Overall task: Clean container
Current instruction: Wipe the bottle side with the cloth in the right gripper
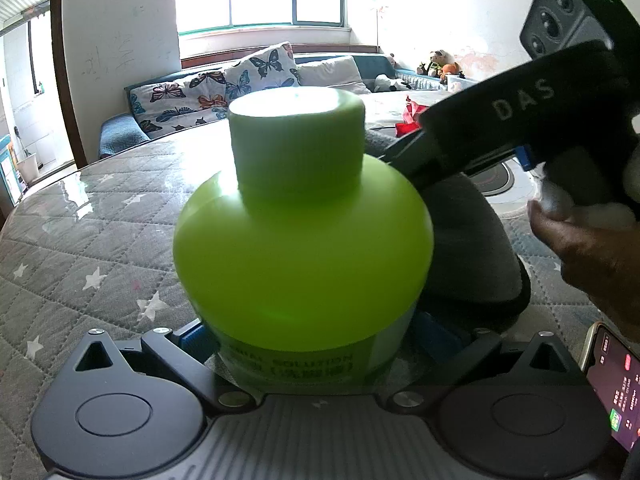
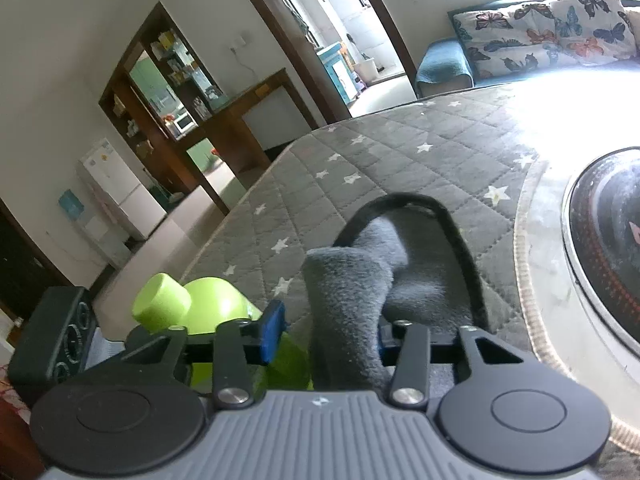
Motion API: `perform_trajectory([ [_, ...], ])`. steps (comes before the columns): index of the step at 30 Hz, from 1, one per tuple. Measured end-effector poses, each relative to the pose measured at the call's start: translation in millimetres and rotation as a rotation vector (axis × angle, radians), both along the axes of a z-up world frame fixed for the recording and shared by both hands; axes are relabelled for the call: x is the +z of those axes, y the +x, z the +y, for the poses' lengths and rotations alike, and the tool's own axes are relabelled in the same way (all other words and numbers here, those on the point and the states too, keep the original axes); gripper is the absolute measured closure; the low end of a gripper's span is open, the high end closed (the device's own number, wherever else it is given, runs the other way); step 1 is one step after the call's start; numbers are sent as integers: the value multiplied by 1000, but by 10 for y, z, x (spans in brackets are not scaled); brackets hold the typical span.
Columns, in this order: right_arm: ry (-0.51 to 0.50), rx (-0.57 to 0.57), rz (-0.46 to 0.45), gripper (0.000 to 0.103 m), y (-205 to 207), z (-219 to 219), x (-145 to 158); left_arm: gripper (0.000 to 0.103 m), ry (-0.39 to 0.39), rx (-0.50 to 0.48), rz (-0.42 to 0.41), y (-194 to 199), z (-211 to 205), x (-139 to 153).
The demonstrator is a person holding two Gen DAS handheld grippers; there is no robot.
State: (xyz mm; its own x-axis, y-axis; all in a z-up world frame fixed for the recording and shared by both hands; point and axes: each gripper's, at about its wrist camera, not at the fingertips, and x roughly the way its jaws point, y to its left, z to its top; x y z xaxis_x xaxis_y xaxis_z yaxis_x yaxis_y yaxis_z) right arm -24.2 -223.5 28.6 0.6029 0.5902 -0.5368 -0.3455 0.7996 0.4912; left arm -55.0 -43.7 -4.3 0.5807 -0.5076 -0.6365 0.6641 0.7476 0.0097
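Grey quilted star-print counter (image 1: pixel 100 216) carries everything. Lime-green round plastic bottle with a cylindrical cap (image 1: pixel 300 232) sits pinched at its lower body in the left gripper (image 1: pixel 308 340), above the counter. Folded grey fleece cloth with black trim (image 2: pixel 360 292) is clamped in the right gripper (image 2: pixel 332 332), touching the bottle's right side.

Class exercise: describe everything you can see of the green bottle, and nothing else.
The green bottle is lime-coloured, glossy plastic by its look, with a rounded shoulder and a wide cylindrical cap, closed. A label with dark print wraps its lower body. The left tongs clamp it at label height above the quilted table cover. A grey fleecy cloth, gripped by the right tongs, presses against its side.
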Motion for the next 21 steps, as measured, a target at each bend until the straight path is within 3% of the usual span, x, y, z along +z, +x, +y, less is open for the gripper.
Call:
perform_trajectory([
  [6,91,22,-58,78,-81,-73,157,0,0,0,0,141,4,-26],
  [12,149,52,-112,78,-82,-62,327,0,0,0,0,155,-2,-31],
  [21,220,22,6,78,163,-32,74,0,0,0,0,96,-27,-10],
])
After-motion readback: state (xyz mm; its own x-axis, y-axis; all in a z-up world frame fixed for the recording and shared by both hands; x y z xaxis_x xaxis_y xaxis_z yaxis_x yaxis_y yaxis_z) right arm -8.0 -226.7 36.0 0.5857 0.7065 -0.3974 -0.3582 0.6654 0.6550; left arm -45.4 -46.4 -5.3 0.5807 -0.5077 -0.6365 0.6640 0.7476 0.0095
